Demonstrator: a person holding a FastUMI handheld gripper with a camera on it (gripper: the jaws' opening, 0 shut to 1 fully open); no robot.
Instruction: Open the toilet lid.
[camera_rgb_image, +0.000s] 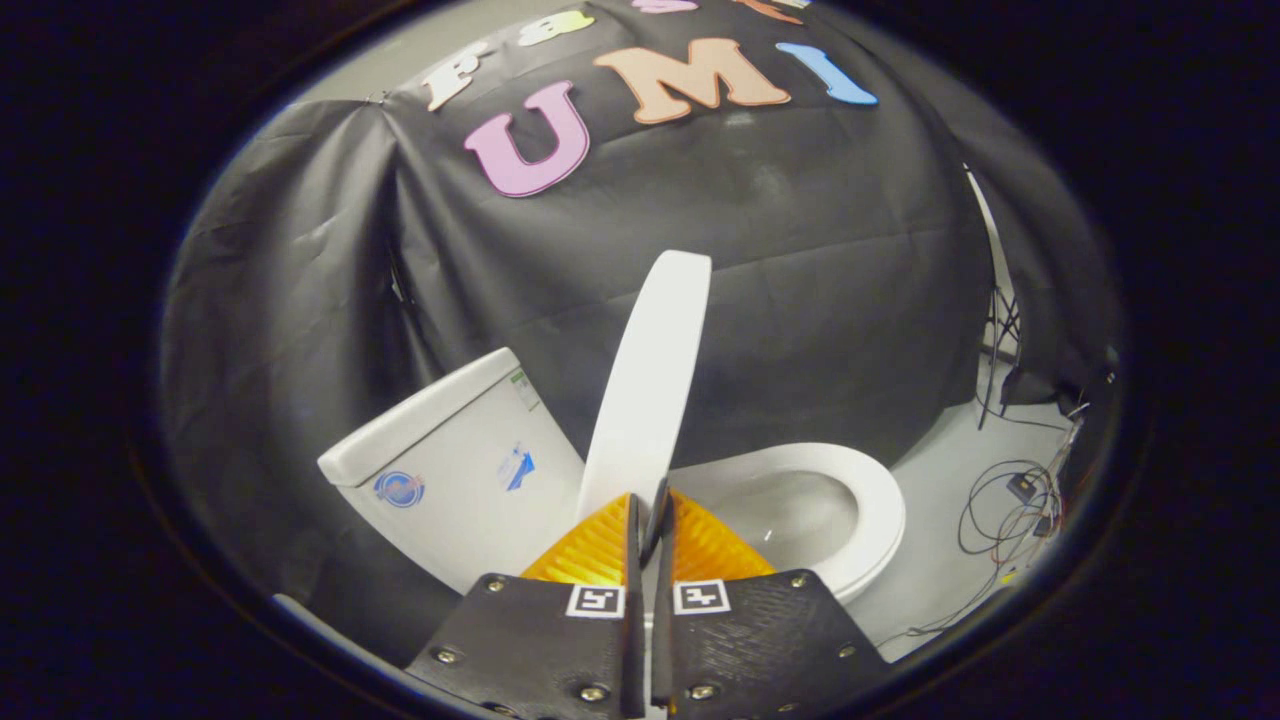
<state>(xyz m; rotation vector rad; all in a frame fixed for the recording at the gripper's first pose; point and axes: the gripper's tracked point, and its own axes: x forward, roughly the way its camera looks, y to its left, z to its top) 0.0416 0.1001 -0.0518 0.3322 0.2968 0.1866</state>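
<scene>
Gripper view: fingers (650, 500) pinch the raised white toilet lid (650, 370), standing upright above the seat (880, 500).

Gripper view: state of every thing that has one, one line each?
toilet lid: raised, near upright, edge-on just ahead of the fingers
toilet seat: down on the bowl, uncovered
tank: cover on
gripper: fingers nearly together at the lid's lower edge; grip on it cannot be told
cables: loose on the floor

Raised lid (648, 380) edge between hand-held gripper (652, 505) fingers, tank (455, 470) left, seat (860, 500) right
</scene>
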